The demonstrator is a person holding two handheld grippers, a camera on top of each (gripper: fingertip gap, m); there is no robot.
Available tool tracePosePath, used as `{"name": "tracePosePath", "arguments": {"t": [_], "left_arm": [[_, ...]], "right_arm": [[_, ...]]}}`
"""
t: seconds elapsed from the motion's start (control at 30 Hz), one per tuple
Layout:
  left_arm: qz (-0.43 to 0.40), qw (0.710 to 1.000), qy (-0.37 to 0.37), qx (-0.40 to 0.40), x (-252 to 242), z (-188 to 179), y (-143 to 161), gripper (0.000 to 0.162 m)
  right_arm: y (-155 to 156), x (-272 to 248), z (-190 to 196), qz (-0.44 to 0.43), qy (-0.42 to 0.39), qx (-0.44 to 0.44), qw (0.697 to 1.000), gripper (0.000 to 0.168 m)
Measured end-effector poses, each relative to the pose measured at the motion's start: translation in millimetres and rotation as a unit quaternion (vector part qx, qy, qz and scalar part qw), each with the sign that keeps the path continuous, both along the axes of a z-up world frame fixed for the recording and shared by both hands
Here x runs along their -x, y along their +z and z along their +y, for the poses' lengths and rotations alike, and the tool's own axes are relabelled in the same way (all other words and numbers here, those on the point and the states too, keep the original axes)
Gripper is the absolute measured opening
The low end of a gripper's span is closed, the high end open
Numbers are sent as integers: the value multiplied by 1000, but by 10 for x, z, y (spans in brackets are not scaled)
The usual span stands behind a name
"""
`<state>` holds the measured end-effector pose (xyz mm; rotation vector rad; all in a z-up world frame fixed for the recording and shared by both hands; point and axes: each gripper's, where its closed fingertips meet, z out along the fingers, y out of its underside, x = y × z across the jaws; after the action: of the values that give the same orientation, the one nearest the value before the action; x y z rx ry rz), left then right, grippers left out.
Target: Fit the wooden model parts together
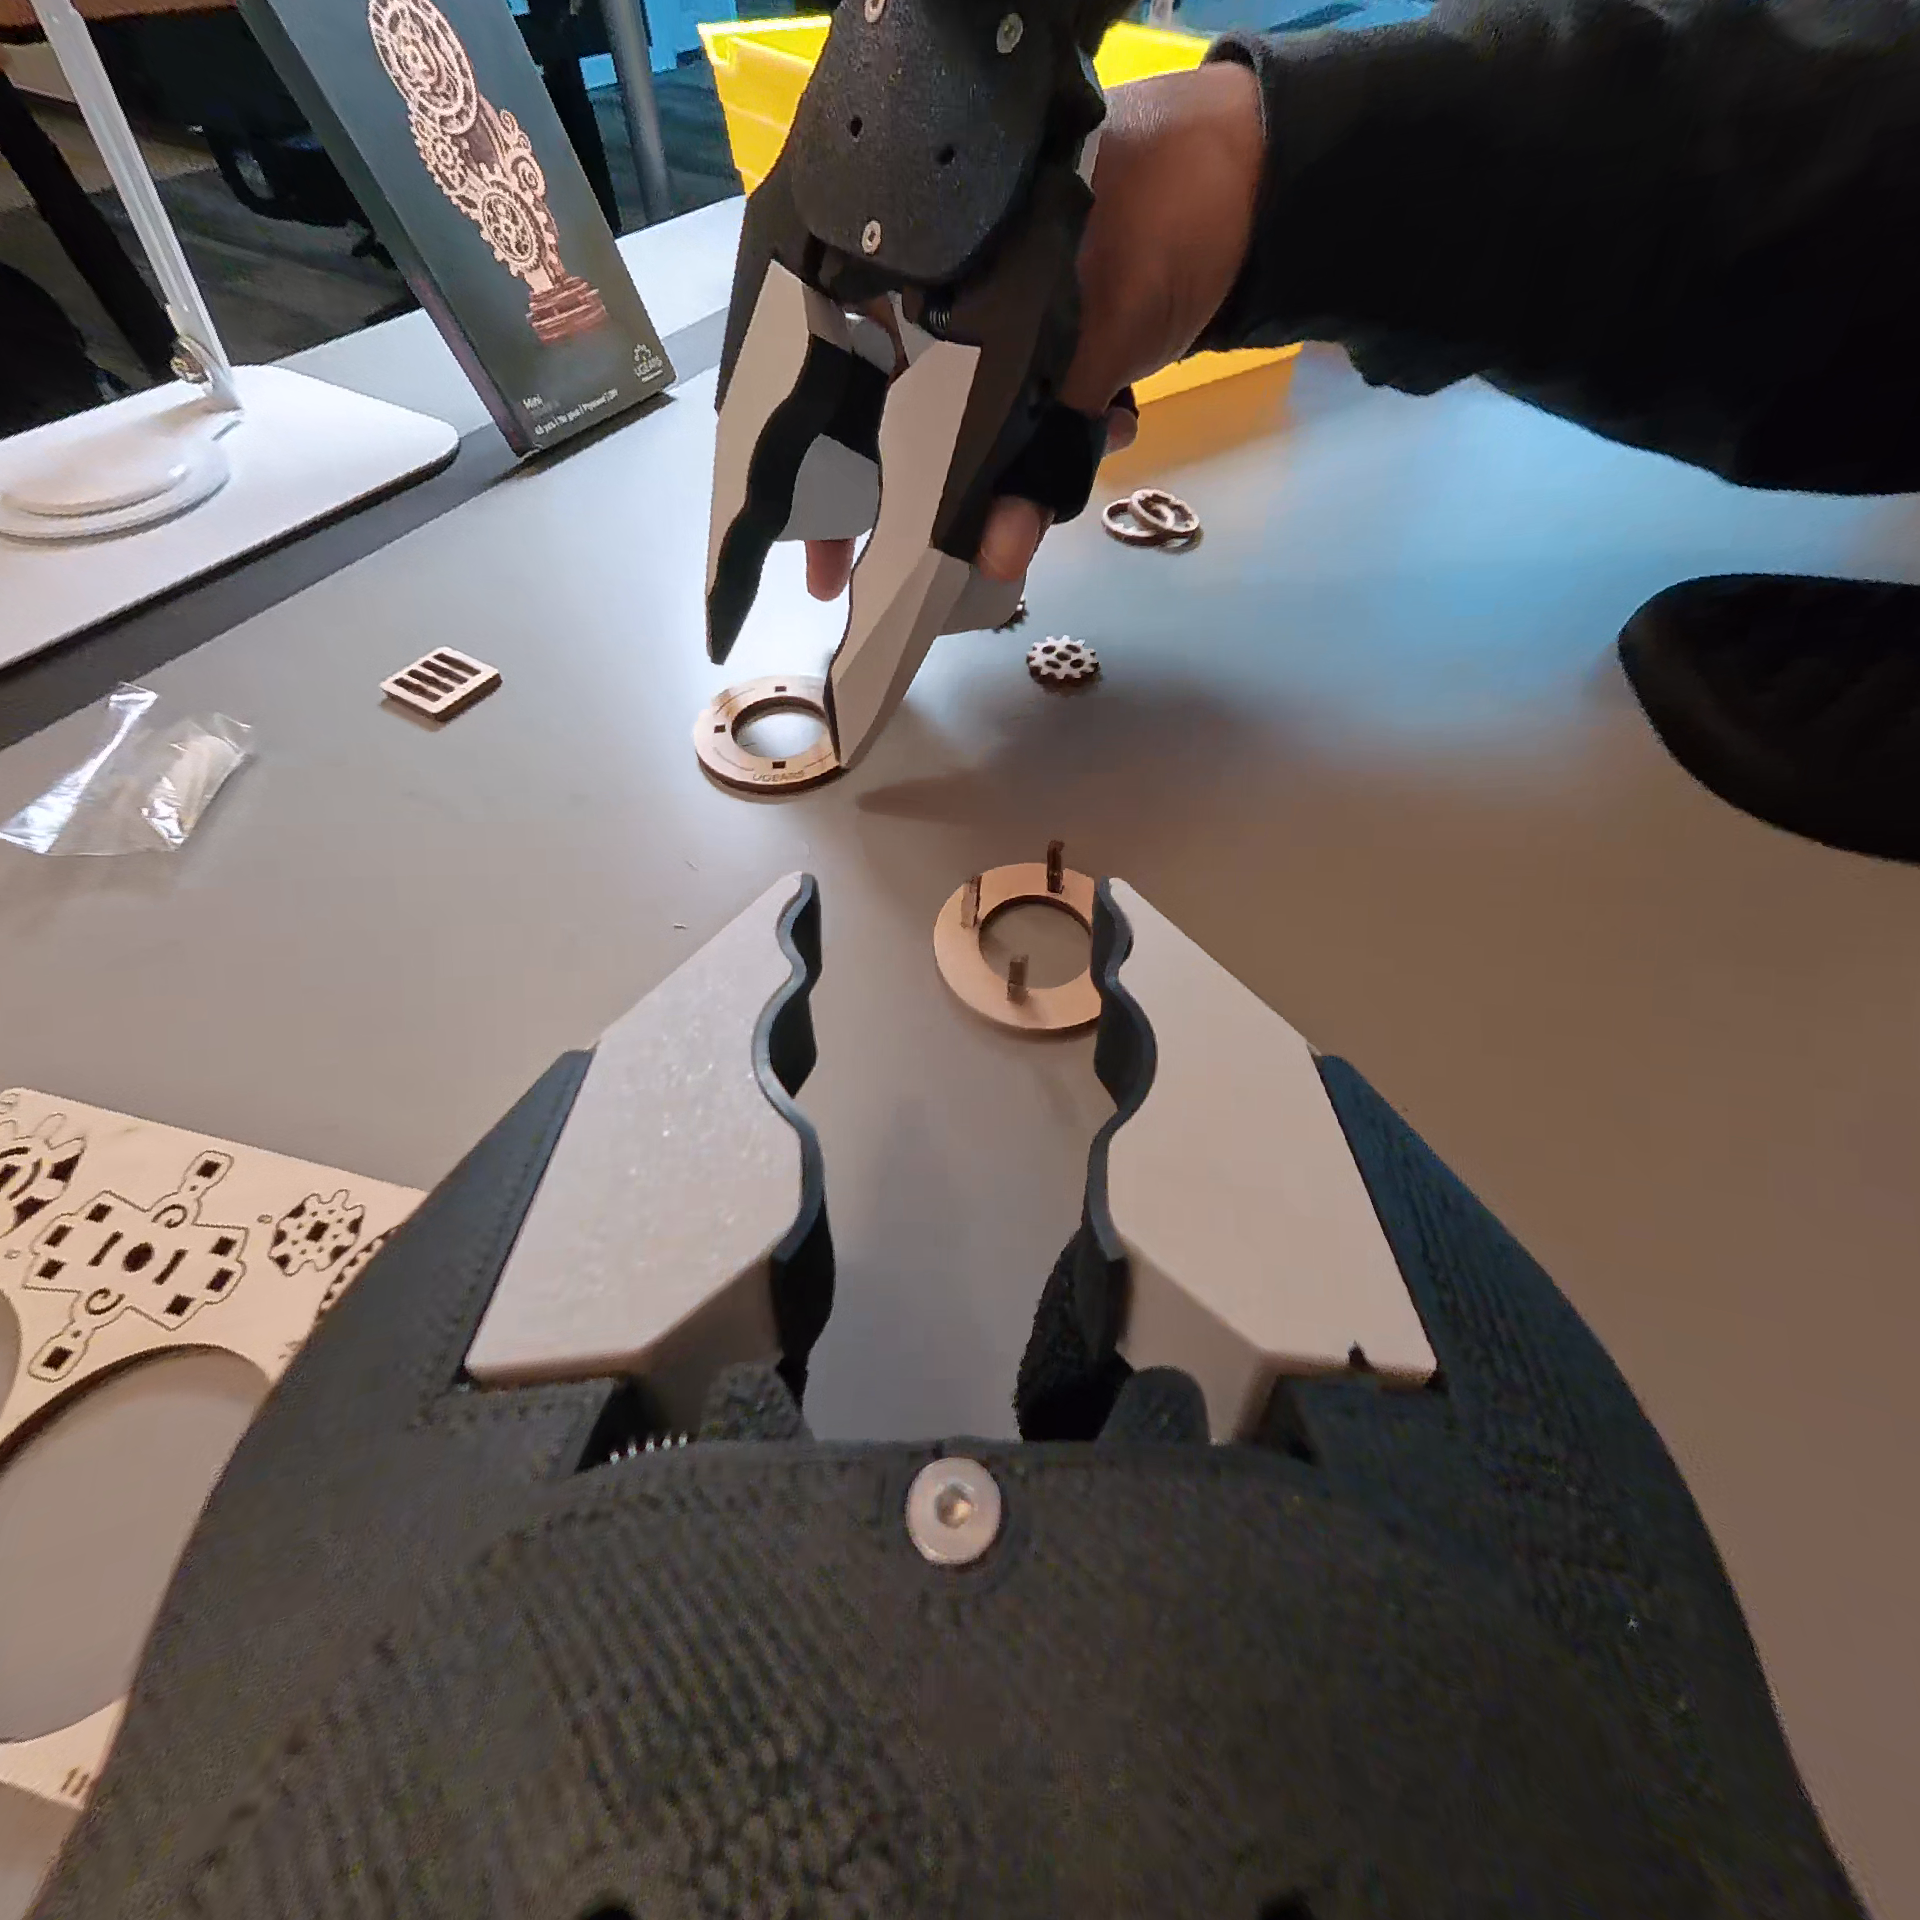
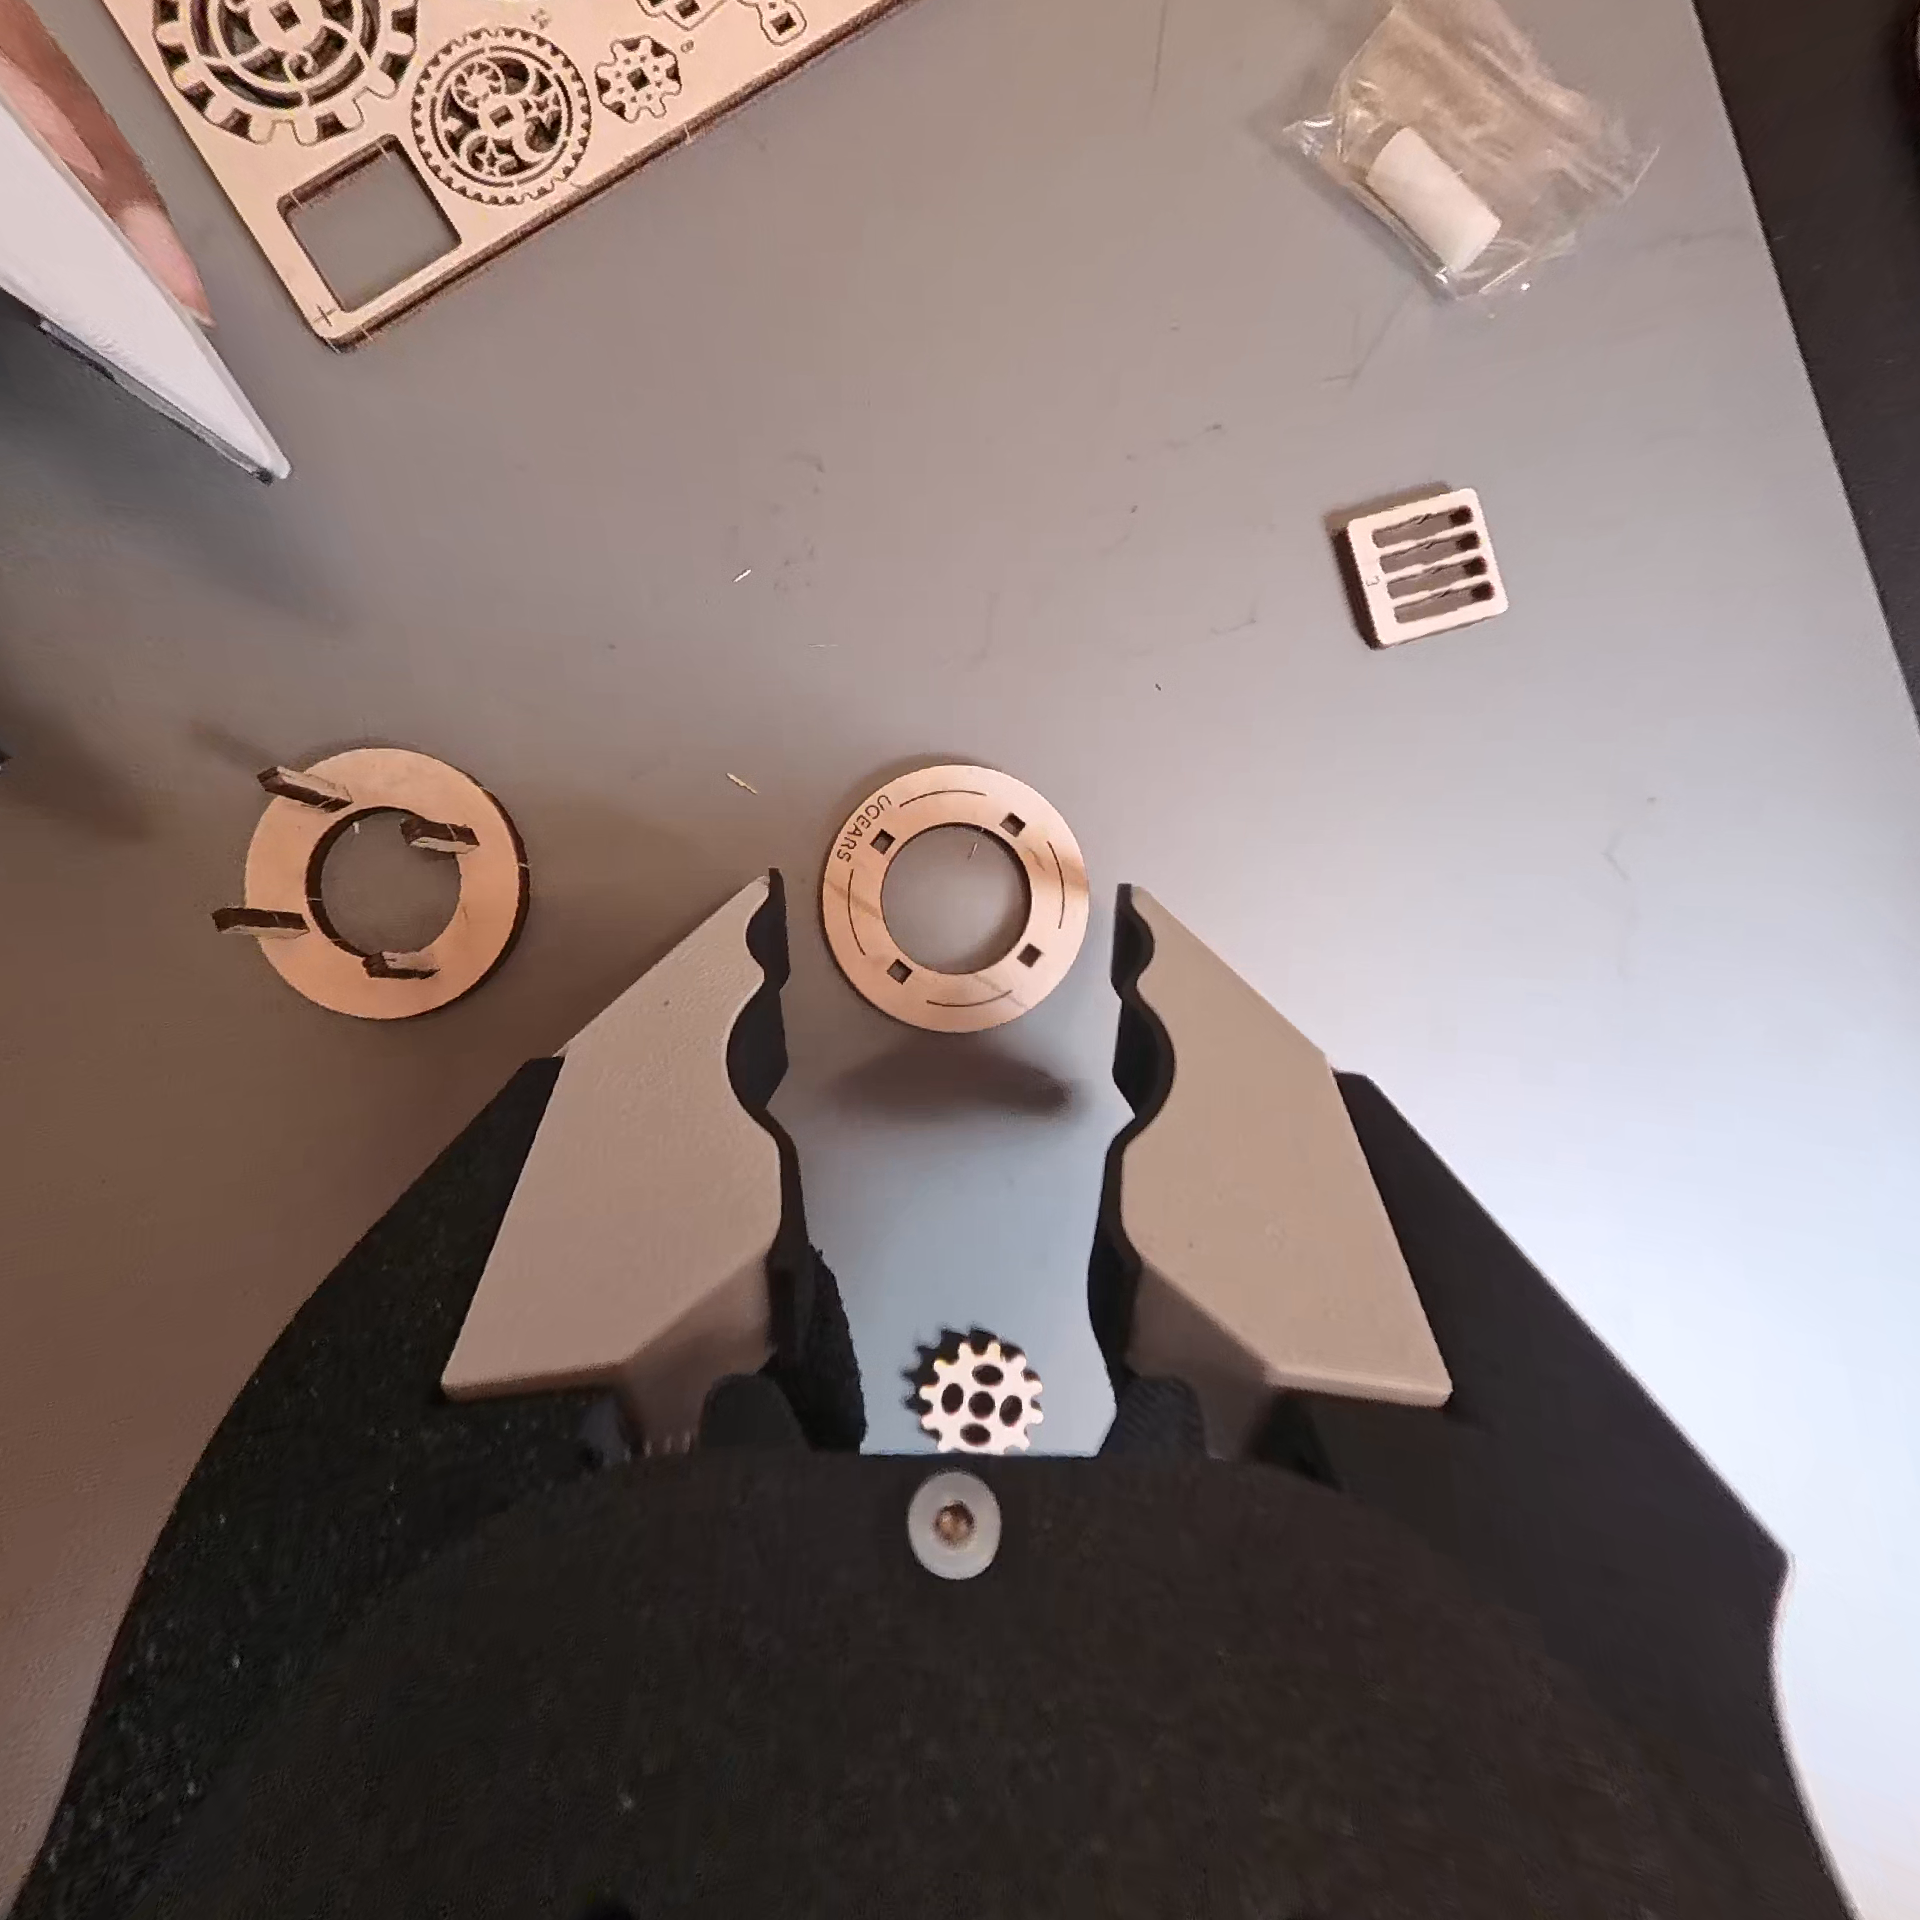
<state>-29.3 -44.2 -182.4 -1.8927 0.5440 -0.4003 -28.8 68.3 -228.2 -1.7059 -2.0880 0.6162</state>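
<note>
1. Slotted wooden ring (image 2: 954, 911) lay flat on the grey surface (image 2: 1039, 520), between the tips of the right claw (image 2: 951, 899), which gaped wide, grasping nothing.
2. Pegged ring (image 1: 1018, 961) lay just beside the left claw (image 1: 956, 904), likewise spread and empty.

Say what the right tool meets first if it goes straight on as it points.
Likely the flat wooden ring with square holes on the table: the open right tool points down at it, fingers either side. Height above it is unclear.
</note>
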Motion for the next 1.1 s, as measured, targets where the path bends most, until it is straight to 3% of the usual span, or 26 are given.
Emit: {"name": "tracePosePath", "arguments": {"t": [0.73, 1.1], "left_arm": [[10, 1000, -1, 11, 42, 11, -62, 48], [14, 1000, -8, 12, 29, 0, -73, 47]], "right_arm": [[-69, 46, 9, 0, 16, -12, 1000, 51], [230, -36, -113, 43, 24, -20, 999, 51]]}}
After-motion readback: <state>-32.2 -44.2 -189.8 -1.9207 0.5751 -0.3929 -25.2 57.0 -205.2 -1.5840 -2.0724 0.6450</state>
